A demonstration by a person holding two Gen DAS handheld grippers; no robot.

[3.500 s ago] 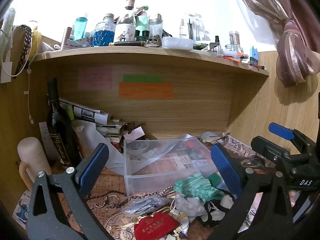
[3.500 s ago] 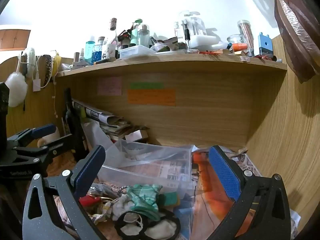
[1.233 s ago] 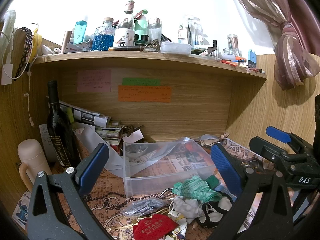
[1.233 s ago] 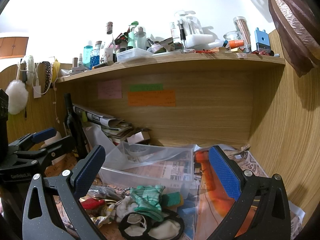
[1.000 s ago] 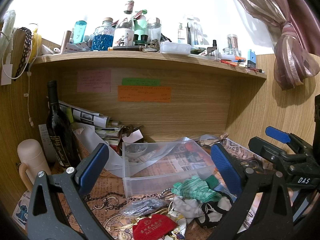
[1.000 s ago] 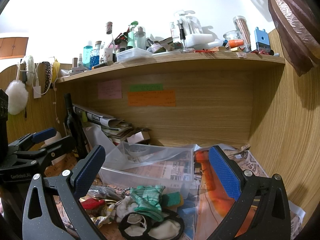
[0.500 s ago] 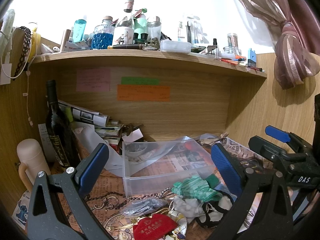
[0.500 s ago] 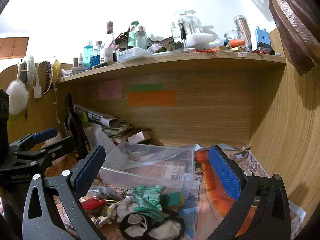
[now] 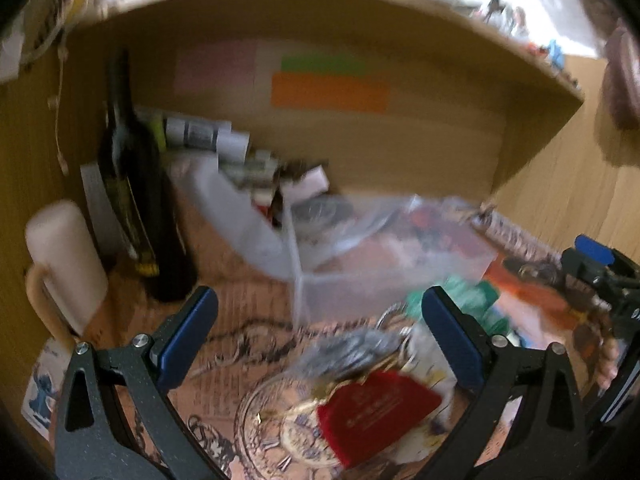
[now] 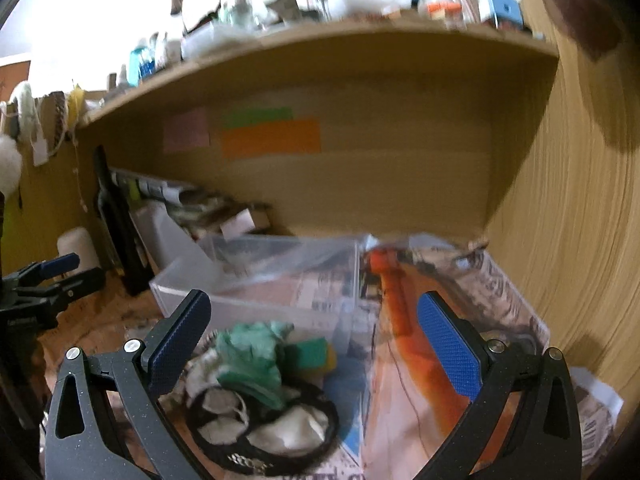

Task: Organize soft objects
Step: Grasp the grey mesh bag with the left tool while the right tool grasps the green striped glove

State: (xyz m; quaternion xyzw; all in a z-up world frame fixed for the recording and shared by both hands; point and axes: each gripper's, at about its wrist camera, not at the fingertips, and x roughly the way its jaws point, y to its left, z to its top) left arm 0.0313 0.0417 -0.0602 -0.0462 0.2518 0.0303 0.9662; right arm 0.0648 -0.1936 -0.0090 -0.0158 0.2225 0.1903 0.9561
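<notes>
A heap of soft things lies on the desk in front of a clear plastic box [image 9: 384, 268] [image 10: 260, 280]: a green cloth [image 10: 250, 354] [image 9: 460, 296], a white cloth with a black band [image 10: 264, 428], and a red pouch [image 9: 376, 412]. My left gripper [image 9: 320, 340] is open and empty, just above the red pouch. My right gripper [image 10: 312, 340] is open and empty, over the green cloth. Both views are blurred by motion.
A dark wine bottle [image 9: 132, 184] and a cream mug [image 9: 64, 264] stand at the left. Rolled papers [image 9: 200, 132] lean behind the box. A cluttered shelf [image 10: 320, 48] hangs overhead. The wooden side wall [image 10: 568, 208] is at the right. Newspaper [image 10: 500, 300] covers the desk.
Both grippers have dropped and tilted down toward the heap, which now looks nearer and larger. Both stay open. Nothing on the desk has moved.
</notes>
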